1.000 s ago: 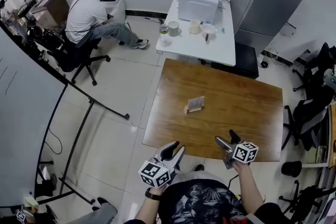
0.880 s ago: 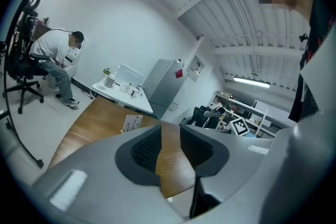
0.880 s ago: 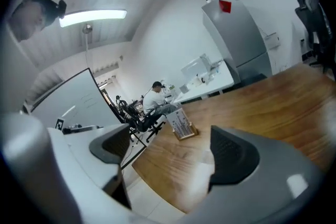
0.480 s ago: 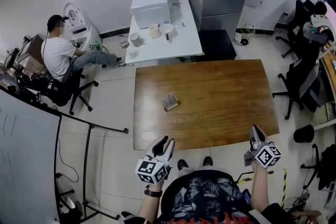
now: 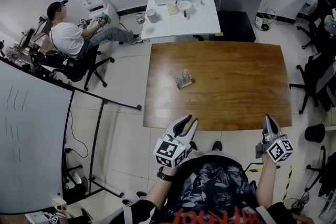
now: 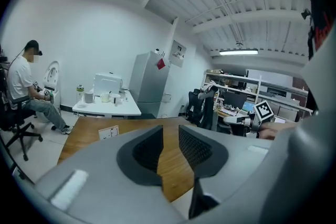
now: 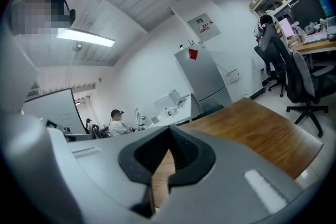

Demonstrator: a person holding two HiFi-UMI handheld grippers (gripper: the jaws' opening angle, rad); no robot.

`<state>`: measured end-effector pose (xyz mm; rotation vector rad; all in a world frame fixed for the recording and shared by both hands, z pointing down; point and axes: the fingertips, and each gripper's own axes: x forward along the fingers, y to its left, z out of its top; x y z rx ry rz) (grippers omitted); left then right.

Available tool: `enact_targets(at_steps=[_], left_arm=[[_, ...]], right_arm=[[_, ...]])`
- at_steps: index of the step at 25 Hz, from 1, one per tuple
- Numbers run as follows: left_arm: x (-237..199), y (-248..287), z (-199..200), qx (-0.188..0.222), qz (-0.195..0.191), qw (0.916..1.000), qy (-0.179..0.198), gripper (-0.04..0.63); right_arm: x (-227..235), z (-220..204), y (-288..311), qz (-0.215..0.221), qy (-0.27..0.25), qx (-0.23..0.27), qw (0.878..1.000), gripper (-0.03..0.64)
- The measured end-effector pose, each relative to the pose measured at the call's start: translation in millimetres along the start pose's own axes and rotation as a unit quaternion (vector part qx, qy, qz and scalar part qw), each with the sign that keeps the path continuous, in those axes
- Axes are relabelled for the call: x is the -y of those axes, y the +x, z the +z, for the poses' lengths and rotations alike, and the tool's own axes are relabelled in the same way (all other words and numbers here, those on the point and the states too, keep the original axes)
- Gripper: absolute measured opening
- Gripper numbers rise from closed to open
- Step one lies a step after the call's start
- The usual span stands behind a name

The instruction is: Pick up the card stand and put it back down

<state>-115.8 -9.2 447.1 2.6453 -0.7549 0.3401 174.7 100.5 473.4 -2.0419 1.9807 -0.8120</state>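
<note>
We are holding both grippers at the table's (image 5: 236,92) near edge: the left gripper (image 5: 186,123) slightly parted and empty, the right gripper (image 5: 268,119) closed on nothing. The stand (image 5: 183,78) is standing on the table, well apart from both. This is fitting either an approach or a finished set-down. The left gripper view is showing the stand's card face; the right gripper view is not showing the stand.

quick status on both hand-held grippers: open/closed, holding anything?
left hand-held gripper: open, nothing between the jaws.
right hand-held gripper: closed, holding nothing.
card stand: on the table, in neither gripper.
</note>
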Motion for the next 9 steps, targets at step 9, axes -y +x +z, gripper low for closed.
enact_targets(at_steps=[9], left_arm=[[0.0, -12.6, 12.6, 0.018, 0.022, 0.9996, -0.001, 0.086]], right_arm=[[-5.6, 31.6, 1.7, -0.015, -0.079, 0.029, 0.996, 0.006]])
